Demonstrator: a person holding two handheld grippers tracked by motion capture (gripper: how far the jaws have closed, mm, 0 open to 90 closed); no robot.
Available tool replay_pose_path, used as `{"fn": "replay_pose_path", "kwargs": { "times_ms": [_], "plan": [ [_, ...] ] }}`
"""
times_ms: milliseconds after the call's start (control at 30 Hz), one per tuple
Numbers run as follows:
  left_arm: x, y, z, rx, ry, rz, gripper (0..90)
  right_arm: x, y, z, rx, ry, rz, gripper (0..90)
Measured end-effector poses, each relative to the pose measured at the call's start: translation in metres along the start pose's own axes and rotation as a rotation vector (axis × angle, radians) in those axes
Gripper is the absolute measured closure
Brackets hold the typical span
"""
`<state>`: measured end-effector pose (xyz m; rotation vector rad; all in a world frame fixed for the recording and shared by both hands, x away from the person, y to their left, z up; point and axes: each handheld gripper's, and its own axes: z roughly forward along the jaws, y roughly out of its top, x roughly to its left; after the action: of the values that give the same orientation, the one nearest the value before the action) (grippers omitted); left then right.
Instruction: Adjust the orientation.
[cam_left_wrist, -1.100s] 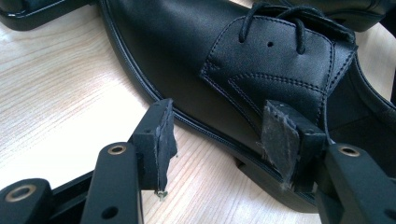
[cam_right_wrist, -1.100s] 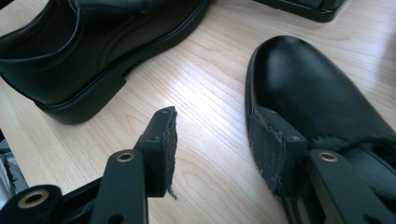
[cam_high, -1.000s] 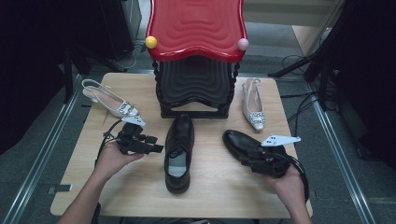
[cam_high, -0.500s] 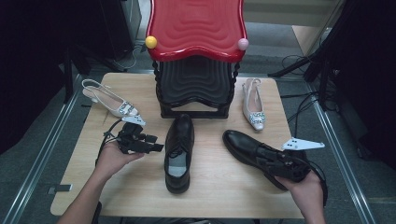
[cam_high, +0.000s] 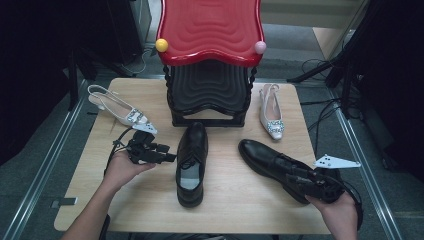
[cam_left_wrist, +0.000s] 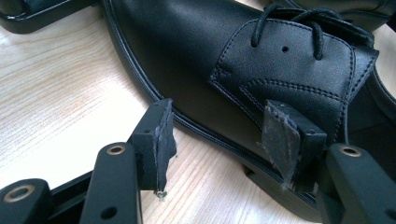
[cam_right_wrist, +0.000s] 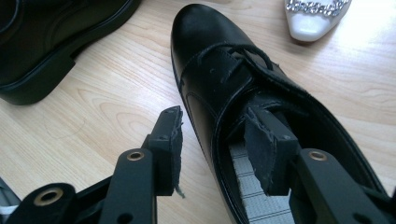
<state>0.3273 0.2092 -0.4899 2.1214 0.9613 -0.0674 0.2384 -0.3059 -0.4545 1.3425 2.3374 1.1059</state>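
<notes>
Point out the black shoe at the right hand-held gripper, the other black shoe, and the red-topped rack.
right black shoe (cam_high: 260, 152), high view, toe
centre black shoe (cam_high: 195, 142), high view, toe
red-topped rack (cam_high: 210, 27), high view, top shelf

The worktop (cam_high: 90, 200) is a pale wood-grain board with rounded corners. At the middle of its far edge stands a black ribbed stand (cam_high: 209, 97) with a red wavy top. A silver slingback shoe (cam_high: 116, 106) with a jewelled buckle lies slantwise in the far left corner. Its mate (cam_high: 271, 110) lies near the far right corner, toe pointing toward the near edge. A black lace-up shoe (cam_high: 192, 162) lies in the middle, toe just before the stand, heel toward the near edge. A second black lace-up shoe (cam_high: 280, 167) lies slantwise toward the near right corner, well apart from the first.
</notes>
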Motion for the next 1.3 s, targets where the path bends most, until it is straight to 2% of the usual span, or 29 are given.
{"fn": "replay_pose_path", "kwargs": {
  "times_ms": [233,333,400,500,533,633,733,767,800,833,867,900,1000,1067,1133,1167,1200,1300],
  "plan": [
    [0.001,0.0,-0.001,-0.009,0.003,-0.003,44.1,-0.004,-0.007,0.004,0.048,-0.009,0.023,59.5],
    [0.0,0.0,-0.001,-0.003,0.0,0.001,44.1,0.0,-0.006,0.015,0.054,0.002,0.007,58.6],
    [-0.001,0.0,-0.001,-0.006,0.005,0.003,44.1,0.002,-0.004,0.019,0.062,-0.023,-0.01,59.4],
    [-0.001,0.0,-0.001,-0.007,0.004,0.001,44.1,0.0,-0.003,0.018,0.045,-0.02,0.005,61.3],
    [0.0,0.0,-0.001,-0.008,0.002,0.001,44.1,-0.001,-0.002,0.016,0.015,-0.002,0.016,60.9],
    [-0.001,0.0,-0.002,-0.009,0.004,-0.002,44.2,0.001,0.001,0.016,0.001,-0.017,0.002,59.9],
    [-0.001,-0.001,-0.002,-0.004,0.006,0.002,44.2,0.003,0.004,0.024,0.03,-0.023,0.002,59.4],
    [-0.002,-0.002,-0.002,-0.005,0.012,0.003,44.1,0.001,0.005,0.033,0.046,-0.003,0.011,59.7],
    [-0.002,-0.002,-0.002,0.0,0.01,0.004,44.1,0.001,0.005,0.033,0.046,-0.003,0.011,59.7],
    [-0.003,-0.002,-0.003,0.005,0.012,0.006,44.1,0.0,0.007,0.042,0.07,0.009,0.012,61.8],
    [-0.003,-0.002,-0.003,0.005,0.012,0.006,44.0,0.0,0.007,0.042,0.07,0.009,0.012,61.8],
    [-0.003,-0.003,-0.003,0.004,0.016,0.008,44.0,0.001,0.009,0.05,0.082,0.026,0.007,63.4],
    [-0.005,-0.003,-0.005,0.008,0.024,0.017,43.7,0.002,0.01,0.055,0.093,0.032,0.007,67.2],
    [-0.006,-0.004,-0.006,0.01,0.029,0.021,43.4,-0.001,0.011,0.054,0.087,0.069,0.036,75.3],
    [-0.007,-0.005,-0.008,0.006,0.032,0.022,43.4,-0.005,0.013,0.053,0.095,0.111,0.099,80.0],
    [-0.007,-0.006,-0.008,0.0,0.034,0.023,43.4,-0.005,0.013,0.053,0.095,0.111,0.099,80.0],
    [-0.008,-0.008,-0.009,0.001,0.038,0.019,43.4,-0.006,0.015,0.052,0.099,0.12,0.131,81.2],
    [-0.008,-0.01,-0.01,-0.001,0.039,0.017,43.4,-0.005,0.019,0.051,0.086,0.116,0.133,81.3]
  ]
}}
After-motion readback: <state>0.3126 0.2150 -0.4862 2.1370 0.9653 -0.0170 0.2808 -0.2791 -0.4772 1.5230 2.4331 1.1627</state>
